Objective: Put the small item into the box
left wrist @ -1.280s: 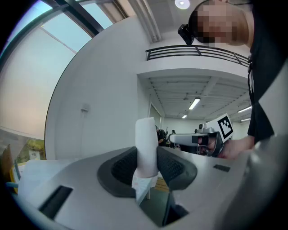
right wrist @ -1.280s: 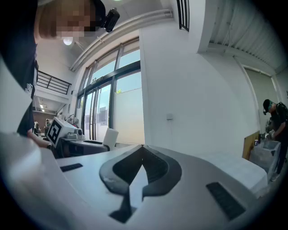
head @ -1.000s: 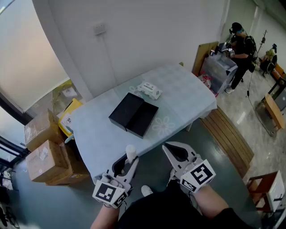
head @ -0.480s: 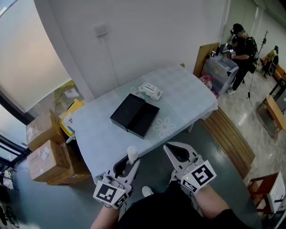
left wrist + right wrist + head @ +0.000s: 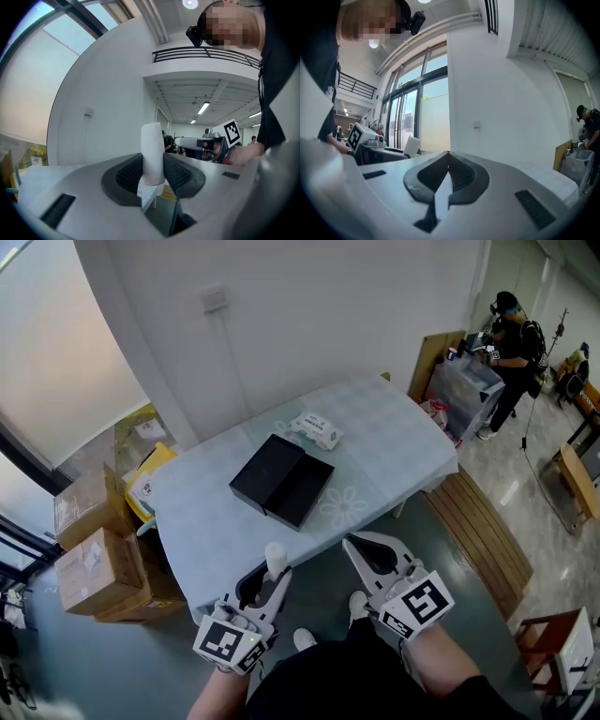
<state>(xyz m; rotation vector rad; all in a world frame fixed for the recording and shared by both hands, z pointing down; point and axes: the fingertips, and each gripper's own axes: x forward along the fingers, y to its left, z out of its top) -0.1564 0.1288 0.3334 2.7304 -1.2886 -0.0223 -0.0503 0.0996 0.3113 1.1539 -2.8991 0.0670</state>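
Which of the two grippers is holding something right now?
The left gripper, clamped on a small white roll; the right gripper is shut and empty.

Bright daylight through windows (image 5: 52,362); ceiling lamp (image 5: 190,3) glares; fisheye edges dark, curved; left tool (image 5: 152,161) soft-focus.

In the head view, the item (image 5: 274,561) is hidden below its top by the left gripper (image 5: 265,583). Print on the packet (image 5: 313,428) near the table's (image 5: 394,442) far edge is too small to read.
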